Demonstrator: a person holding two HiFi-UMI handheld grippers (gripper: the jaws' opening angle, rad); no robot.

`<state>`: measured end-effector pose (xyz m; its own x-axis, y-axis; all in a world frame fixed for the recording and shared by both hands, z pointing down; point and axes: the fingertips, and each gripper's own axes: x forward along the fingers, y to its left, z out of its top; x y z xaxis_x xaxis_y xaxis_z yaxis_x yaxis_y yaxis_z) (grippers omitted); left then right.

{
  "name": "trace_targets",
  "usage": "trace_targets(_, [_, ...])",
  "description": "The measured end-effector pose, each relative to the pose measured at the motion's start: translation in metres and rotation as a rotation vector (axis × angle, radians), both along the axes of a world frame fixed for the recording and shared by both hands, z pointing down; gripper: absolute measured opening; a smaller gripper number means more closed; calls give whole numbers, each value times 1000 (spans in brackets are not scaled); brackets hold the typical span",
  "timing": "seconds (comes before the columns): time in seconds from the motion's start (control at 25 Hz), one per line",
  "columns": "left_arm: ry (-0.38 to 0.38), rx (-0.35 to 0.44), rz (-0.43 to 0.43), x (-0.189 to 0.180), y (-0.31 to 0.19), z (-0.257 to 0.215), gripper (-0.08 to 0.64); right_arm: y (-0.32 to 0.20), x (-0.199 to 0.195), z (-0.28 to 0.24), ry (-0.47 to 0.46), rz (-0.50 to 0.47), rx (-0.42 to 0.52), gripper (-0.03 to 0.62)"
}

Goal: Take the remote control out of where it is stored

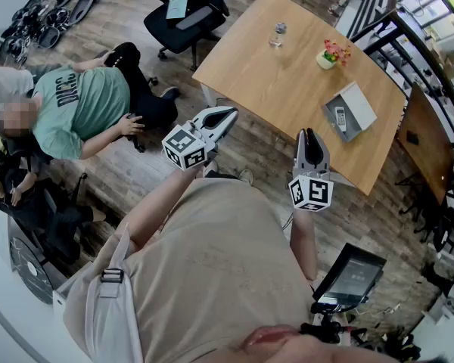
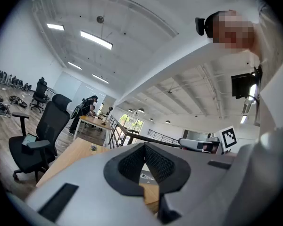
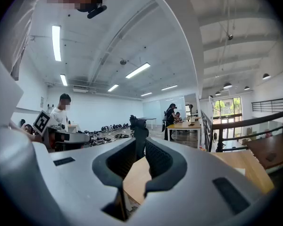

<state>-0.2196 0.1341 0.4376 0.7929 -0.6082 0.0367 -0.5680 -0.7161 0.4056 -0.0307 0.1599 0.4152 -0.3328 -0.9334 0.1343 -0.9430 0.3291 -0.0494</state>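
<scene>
1. The right gripper has its jaws closed together with nothing between them. It is held out in front of the person's torso and points at the table.
2. The left gripper also has its jaw tips meeting and carries nothing. It is to the left of the right one, short of the table's near edge.
3. The wooden table lies ahead of both grippers, and neither touches it.
4. The remote control lies inside an open grey box on the right part of the table. It is nearer the right gripper but well apart from both.
5. Farther along the tabletop stand 1 small flower pot and 1 glass.
6. A black office chair stands past the table's far left side, and a person in a green shirt is at the left.
</scene>
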Motion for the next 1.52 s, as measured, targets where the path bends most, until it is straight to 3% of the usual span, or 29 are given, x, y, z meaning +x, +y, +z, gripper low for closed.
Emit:
trace_targets(0.2, [-31,15,-61,12,-15,2,5,-29,9,6,-37,-72,5,67])
trace_targets(0.64, [-41,-18,23,71,-3,12,5,-22,59,33,-80,-11,-50,67])
trace_targets(0.88, [-57,-42,49,110,14,29,5,-6,97,56,-183,-25,-122,69])
trace_targets(1.24, [-73,-79,70,161,32,43,5,11,158,93,-192,33,-185,69])
trace_targets(1.52, [-92,-107,73,176,31,57,5,5,174,123,-194,20,-241,69])
